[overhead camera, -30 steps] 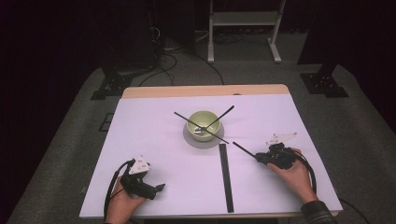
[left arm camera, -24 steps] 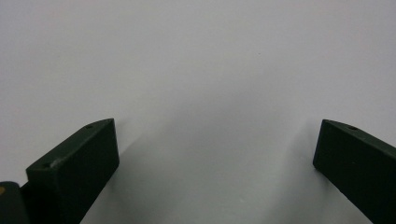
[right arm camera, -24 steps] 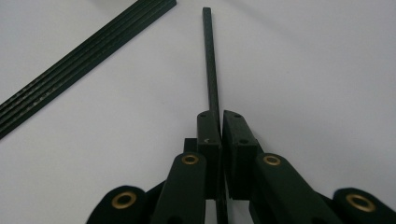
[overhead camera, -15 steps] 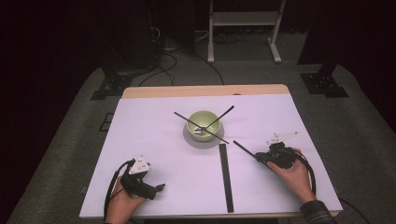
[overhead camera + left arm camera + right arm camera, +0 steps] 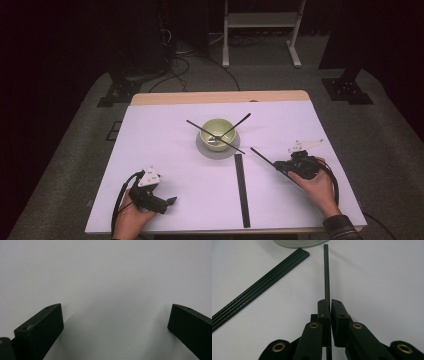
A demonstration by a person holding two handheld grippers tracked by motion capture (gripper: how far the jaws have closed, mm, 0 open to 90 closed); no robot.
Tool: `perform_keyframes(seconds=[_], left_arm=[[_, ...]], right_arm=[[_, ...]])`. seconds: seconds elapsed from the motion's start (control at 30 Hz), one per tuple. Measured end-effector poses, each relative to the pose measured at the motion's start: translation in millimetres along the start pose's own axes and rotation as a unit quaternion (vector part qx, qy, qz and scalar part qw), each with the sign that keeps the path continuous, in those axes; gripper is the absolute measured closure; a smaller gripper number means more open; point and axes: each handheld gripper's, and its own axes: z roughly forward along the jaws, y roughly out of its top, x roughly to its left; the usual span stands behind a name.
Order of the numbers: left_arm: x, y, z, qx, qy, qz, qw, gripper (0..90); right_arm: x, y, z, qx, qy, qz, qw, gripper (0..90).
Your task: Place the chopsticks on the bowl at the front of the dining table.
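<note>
Black jaws, left: my left gripper (image 5: 170, 201) rests near the table's (image 5: 165, 135) front edge, spread wide over bare white.
Right grip: my right gripper (image 5: 330, 305) is clamped on a thin black rod (image 5: 326, 270).
Rod: it points toward the bowl.
Strip: flat bundle of rods (image 5: 241, 187) lies between my hands.
Bowl: green bowl (image 5: 218, 131) sits farther back, two rods crossed in it.

This looks like a lab or recording studio. A wooden table under a white sheet (image 5: 165, 150) stands on grey carpet (image 5: 75, 150), ringed by black curtains (image 5: 60, 40), loose black cables (image 5: 185, 65) and a white metal stand (image 5: 260, 30).
</note>
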Motion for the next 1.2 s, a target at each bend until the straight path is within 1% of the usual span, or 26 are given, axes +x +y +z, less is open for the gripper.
perform_keyframes(seconds=[0.37, 0.43, 0.47, 0.67, 0.7, 0.83, 1.2], left_arm=[[0.0, 0.0, 0.0, 0.000, 0.000, 0.000, 1.0000, 0.0], [0.0, 0.0, 0.0, 0.000, 0.000, 0.000, 1.0000, 0.0], [0.0, 0.0, 0.0, 0.000, 0.000, 0.000, 1.0000, 0.0], [0.0, 0.0, 0.0, 0.000, 0.000, 0.000, 1.0000, 0.0], [0.0, 0.0, 0.0, 0.000, 0.000, 0.000, 1.0000, 0.0], [0.1, 0.0, 0.0, 0.000, 0.000, 0.000, 1.0000, 0.0], [0.1, 0.0, -0.1, 0.000, 0.000, 0.001, 1.0000, 0.0]], right_arm=[[0.5, 9.5, -8.1, -0.013, 0.004, 0.001, 0.9999, 85.7], [2.0, 12.3, -10.6, -0.020, 0.007, 0.003, 0.9998, 85.7], [2.4, 13.5, -11.3, -0.022, 0.006, -0.001, 0.9997, 85.7], [4.7, 19.8, -15.0, -0.030, 0.006, -0.003, 0.9995, 85.7], [5.6, 23.3, -16.3, -0.033, 0.008, -0.005, 0.9994, 85.7], [7.2, 27.3, -17.2, -0.037, 0.009, -0.005, 0.9993, 85.7], [14.6, 46.0, -14.4, -0.046, 0.015, -0.016, 0.9987, 85.7]])
